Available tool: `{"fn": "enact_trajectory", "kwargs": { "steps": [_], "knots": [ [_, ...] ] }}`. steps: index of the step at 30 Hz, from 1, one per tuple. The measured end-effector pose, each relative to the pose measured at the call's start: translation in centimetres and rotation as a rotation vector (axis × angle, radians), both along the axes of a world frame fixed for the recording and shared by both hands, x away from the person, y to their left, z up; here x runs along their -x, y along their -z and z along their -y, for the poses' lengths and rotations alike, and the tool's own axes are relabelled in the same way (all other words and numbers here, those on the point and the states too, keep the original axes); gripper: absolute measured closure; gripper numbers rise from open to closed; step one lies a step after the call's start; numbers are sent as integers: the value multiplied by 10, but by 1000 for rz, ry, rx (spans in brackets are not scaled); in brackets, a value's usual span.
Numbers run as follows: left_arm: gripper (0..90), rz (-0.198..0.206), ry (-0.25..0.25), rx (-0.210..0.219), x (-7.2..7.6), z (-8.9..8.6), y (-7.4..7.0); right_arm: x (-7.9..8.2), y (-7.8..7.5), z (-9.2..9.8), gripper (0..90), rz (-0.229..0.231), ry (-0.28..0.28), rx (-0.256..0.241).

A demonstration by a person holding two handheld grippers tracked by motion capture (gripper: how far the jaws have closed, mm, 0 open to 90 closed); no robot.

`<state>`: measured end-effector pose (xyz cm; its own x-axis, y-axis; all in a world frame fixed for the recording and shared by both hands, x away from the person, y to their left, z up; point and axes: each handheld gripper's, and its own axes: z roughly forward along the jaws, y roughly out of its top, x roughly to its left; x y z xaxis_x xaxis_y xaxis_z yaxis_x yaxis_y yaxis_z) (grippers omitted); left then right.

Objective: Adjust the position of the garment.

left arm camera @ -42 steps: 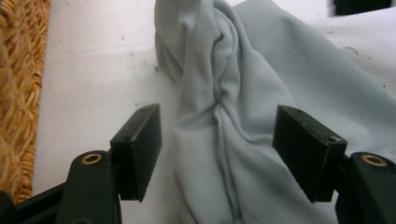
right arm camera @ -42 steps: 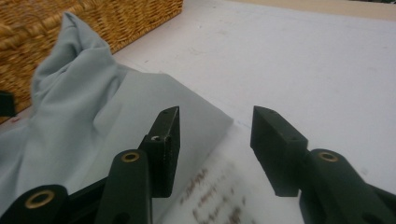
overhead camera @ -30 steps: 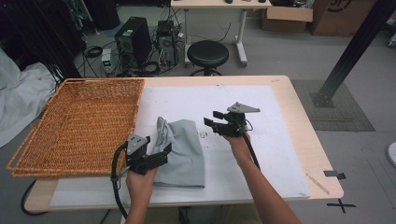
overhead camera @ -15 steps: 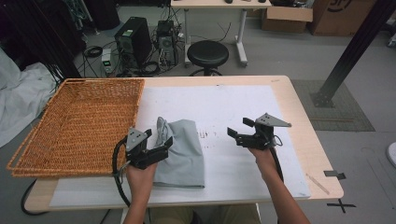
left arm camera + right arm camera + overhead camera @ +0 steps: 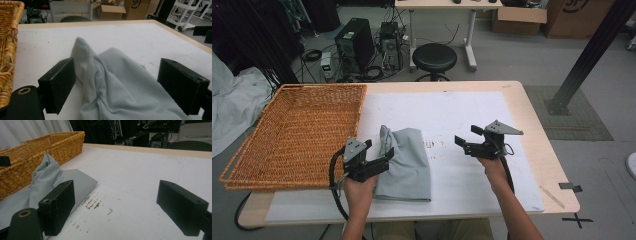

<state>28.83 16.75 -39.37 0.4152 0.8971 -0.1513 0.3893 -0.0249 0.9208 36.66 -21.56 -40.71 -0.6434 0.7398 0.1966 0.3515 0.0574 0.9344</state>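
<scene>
Presently, a grey cloth (image 5: 404, 162) lies folded on the white mat (image 5: 462, 115) that covers the table (image 5: 532, 107), toward the near edge and left of the table's middle. Its left border is bunched up into a raised ridge with a peak at the far end; the rest lies flat.

Left tool (image 5: 379, 157): held in the person's left hand (image 5: 359, 187) at the cloth's left border, jaws spread wide. In the left gripper view the raised ridge of the cloth (image 5: 100, 82) stands between the two jaws, close against the left one and well apart from the right one. The jaws are not closed on the fabric.

Right tool (image 5: 467, 140): held in the right hand (image 5: 494, 167) to the right of the cloth, toward the right edge of the table, jaws spread wide and holding nothing. It points left toward the cloth and is apart from it. In the right gripper view bare mat with brown marks (image 5: 91, 203) lies between the jaws, and the cloth (image 5: 47, 176) shows behind the left jaw.

A wicker basket (image 5: 297, 135) occupies the left side of the table, just beside the cloth's left border. A black cable (image 5: 334, 175) trails from the left tool over the near edge.
</scene>
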Motion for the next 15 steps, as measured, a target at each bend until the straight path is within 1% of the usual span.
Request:
{"fn": "enact_trajectory", "kwargs": {
  "steps": [3, 6, 7, 9, 10, 11, 13, 15],
  "knots": [
    [158, -22, 10, -6, -1, 2, 1, -6, 1, 2, 168, -8, -5, 4],
    [158, -37, 11, -21, -1, 4, 3, -16, 5, 2, 238, -18, -20, -4],
    [158, -37, 8, -23, 0, 5, 4, -21, 6, 1, 282, -19, -28, -7],
    [158, -42, 3, -31, 4, 5, 7, -31, 10, -5, 391, -35, -64, -19],
    [158, -49, 4, -38, 7, 5, 9, -38, 12, -10, 442, -47, -91, -14],
    [158, -52, 3, -39, 9, 5, 10, -45, 15, -19, 473, -65, -118, -6],
    [158, -65, 4, -41, 14, 4, 14, -56, 18, -35, 508, -94, -156, 8],
    [158, -78, 8, -48, 18, 2, 17, -68, 22, -55, 507, -111, -186, 25]
  ]
}}
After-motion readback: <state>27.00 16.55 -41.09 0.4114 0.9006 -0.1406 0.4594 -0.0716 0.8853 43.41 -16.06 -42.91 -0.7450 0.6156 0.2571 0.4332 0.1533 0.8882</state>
